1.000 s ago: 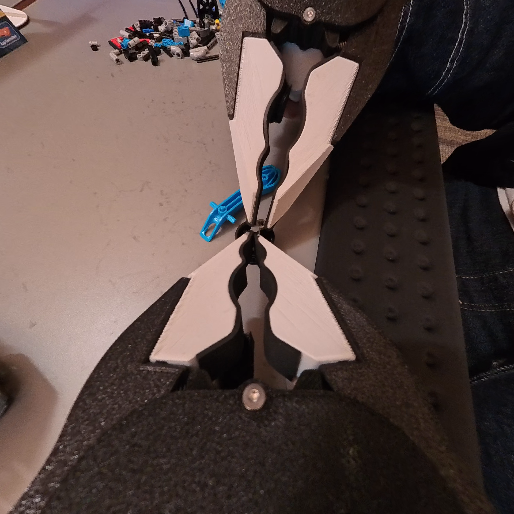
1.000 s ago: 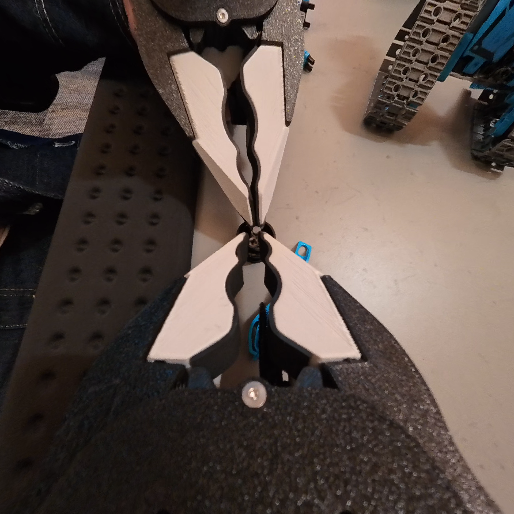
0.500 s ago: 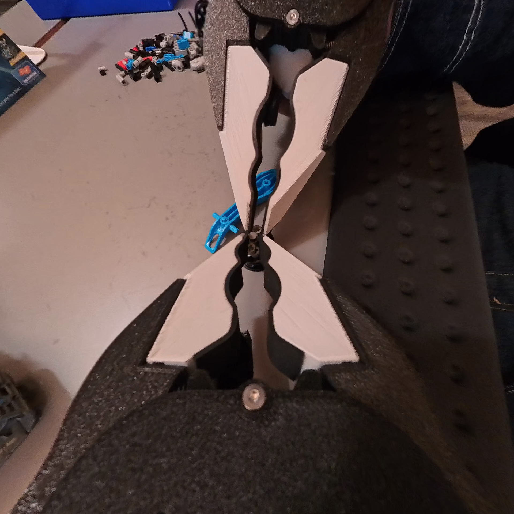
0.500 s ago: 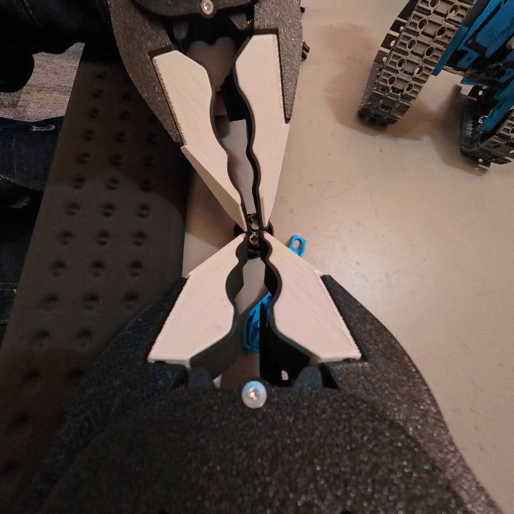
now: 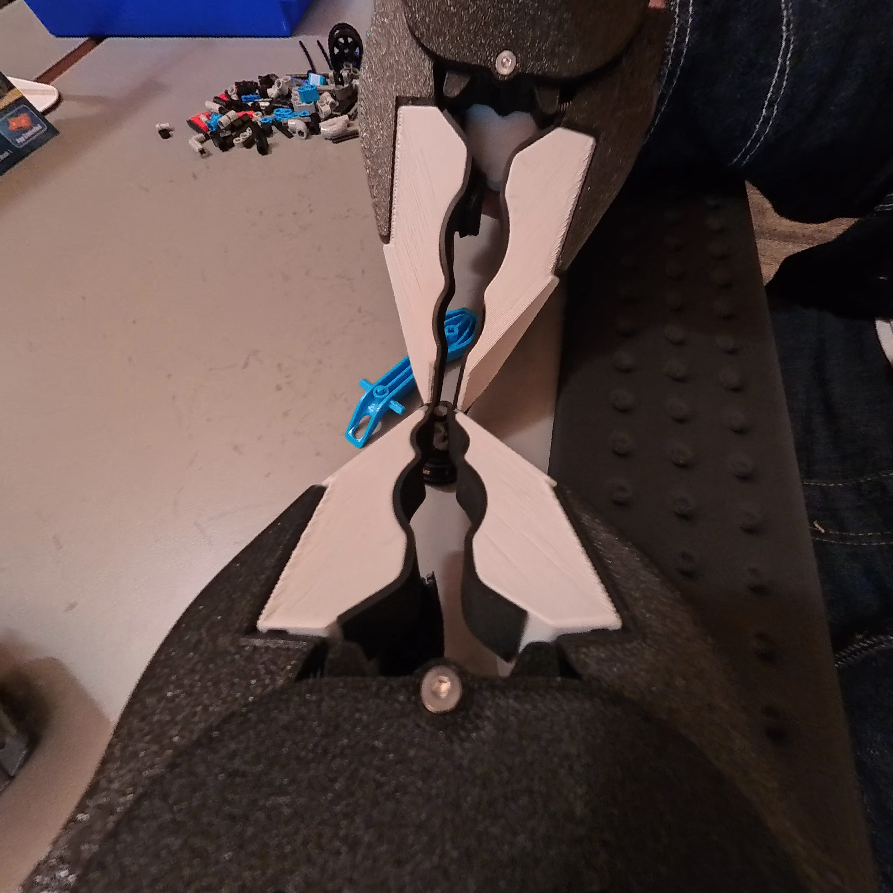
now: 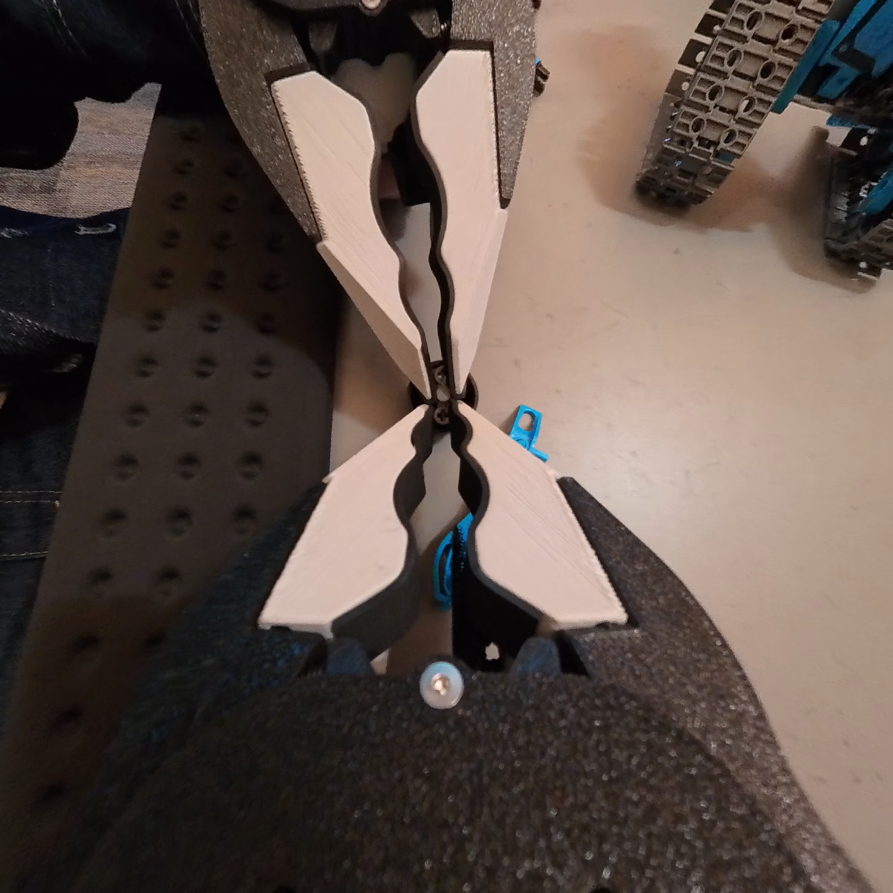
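Note:
My two grippers meet tip to tip over the table edge. In the left wrist view my left gripper comes up from below, shut on a small grey pin that carries a black round part. My right gripper comes down from above and pinches the pin's far end. In the right wrist view my right gripper is shut on the same grey pin. There the black round part sits behind the tips of the left gripper. A blue curved piece lies on the table just beyond the tips.
A pile of small black, grey and blue parts and a blue bin lie far left. A tracked grey and blue model stands at the far right. A black dimpled mat and a person's denim legs border the table. The tips of both grippers are at nearly the same place.
My left gripper's fingers, shut at first against the piece's end, parted and came together again on the grey pin. The pin now sits between its pads. The right gripper kept its grip.

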### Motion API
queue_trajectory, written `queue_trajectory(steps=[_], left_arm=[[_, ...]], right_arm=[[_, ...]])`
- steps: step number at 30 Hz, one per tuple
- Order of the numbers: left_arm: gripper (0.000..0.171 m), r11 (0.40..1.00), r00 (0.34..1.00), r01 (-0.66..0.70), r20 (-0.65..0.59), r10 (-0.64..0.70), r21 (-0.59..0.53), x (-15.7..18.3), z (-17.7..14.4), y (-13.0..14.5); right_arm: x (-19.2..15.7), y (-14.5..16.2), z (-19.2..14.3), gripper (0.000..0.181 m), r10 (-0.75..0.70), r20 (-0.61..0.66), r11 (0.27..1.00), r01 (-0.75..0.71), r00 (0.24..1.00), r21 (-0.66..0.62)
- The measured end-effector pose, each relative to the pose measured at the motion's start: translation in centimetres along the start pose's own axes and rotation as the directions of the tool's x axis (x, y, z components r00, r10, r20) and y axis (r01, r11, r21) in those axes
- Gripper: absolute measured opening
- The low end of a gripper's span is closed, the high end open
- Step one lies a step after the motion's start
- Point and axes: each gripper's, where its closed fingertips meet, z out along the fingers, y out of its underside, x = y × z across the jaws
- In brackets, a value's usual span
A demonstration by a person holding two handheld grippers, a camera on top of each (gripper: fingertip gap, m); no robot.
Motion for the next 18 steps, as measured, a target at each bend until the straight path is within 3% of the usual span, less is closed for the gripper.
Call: queue_trajectory(steps=[6, 8, 10, 12, 14, 16, 18], left_arm=[[0.004, 0.996, 0.999, 0.035, 0.029, -0.038, 0.085, -0.8, -0.9, -1.1], [0.004, 0.997, 0.995, 0.029, 0.096, -0.035, 0.07, -2.0, -1.3, -0.5], [0.004, 0.997, 0.979, 0.033, 0.201, -0.045, 0.063, -3.9, -2.6, 0.2], [0.004, 0.994, 0.917, 0.068, 0.388, -0.097, 0.087, -7.6, -5.7, 1.1], [0.004, 0.98, 0.808, 0.146, 0.556, -0.196, 0.133, -11.2, -10.5, 2.7], [0.004, 0.955, 0.706, 0.255, 0.646, -0.29, 0.151, -13.4, -15.2, 5.2], [0.004, 0.918, 0.65, 0.367, 0.666, -0.366, 0.147, -14.3, -18.1, 7.4]], right_arm=[[0.8, -1.6, -1.3, 0.004, -0.058, -0.075, 0.993, 0.065, 0.995, 0.094], [1.3, -1.4, -1.7, 0.0, -0.066, -0.109, 0.992, 0.077, 0.992, 0.101], [2.2, -1.5, -2.2, 0.008, -0.029, -0.144, 0.99, 0.048, 0.989, 0.132], [3.4, -1.4, -2.7, 0.009, 0.039, -0.168, 0.988, -0.013, 0.985, 0.155], [4.5, -0.7, -3.0, 0.009, 0.096, -0.188, 0.987, -0.068, 0.977, 0.146], [5.1, -0.3, -3.1, 0.008, 0.118, -0.209, 0.987, -0.091, 0.971, 0.133], [5.3, -0.3, -3.1, 0.007, 0.112, -0.224, 0.988, -0.084, 0.968, 0.131]])
